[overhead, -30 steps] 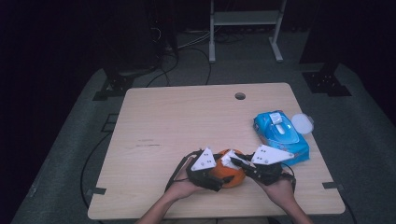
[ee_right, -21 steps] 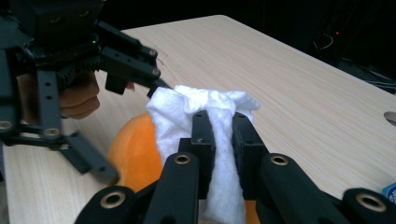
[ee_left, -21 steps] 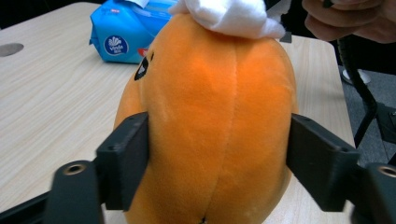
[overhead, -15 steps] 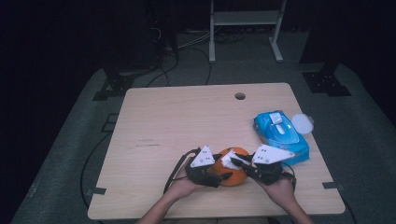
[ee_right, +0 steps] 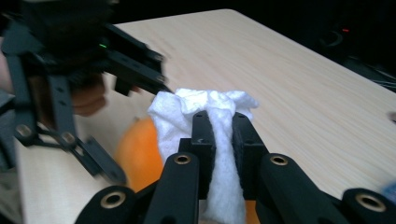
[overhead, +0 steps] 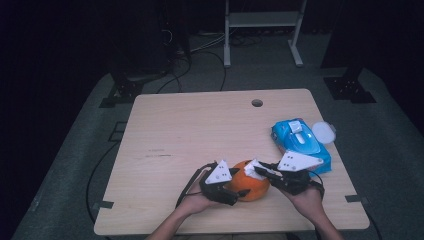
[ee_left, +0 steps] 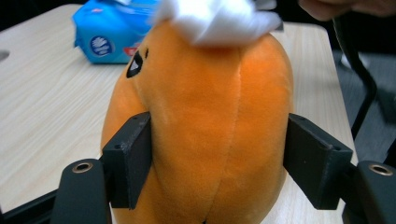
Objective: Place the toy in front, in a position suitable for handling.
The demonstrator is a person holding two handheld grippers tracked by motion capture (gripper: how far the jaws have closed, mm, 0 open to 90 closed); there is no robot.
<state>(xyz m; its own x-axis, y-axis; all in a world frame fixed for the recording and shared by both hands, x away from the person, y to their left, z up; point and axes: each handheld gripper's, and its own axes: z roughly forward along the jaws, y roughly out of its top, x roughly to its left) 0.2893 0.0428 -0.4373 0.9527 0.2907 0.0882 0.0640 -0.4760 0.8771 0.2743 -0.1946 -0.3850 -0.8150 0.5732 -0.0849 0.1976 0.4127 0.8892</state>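
High view: we hold two grippers over the near edge of a pale wooden table [overhead: 200, 125], with an orange plush toy [overhead: 250, 186] lying between them. Our left gripper [overhead: 235, 192] grips the toy by its sides; in the left gripper view its two black pads press into the orange plush toy [ee_left: 205, 126] from either side, having just been shifting their width around it. Our right gripper [overhead: 256, 170] is clenched on a white wipe [overhead: 254, 168], and in the right gripper view the white wipe [ee_right: 219, 140] is pinched between the jaws and bunched above them, resting on the top of the toy. The left gripper view shows the same wipe [ee_left: 219, 18] pressed against the toy's upper end. Just beyond our right hand [overhead: 307, 200], a blue pack of wipes [overhead: 300, 142] lies on the table, with a round white lid [overhead: 324, 132] beside it near the table's right edge.
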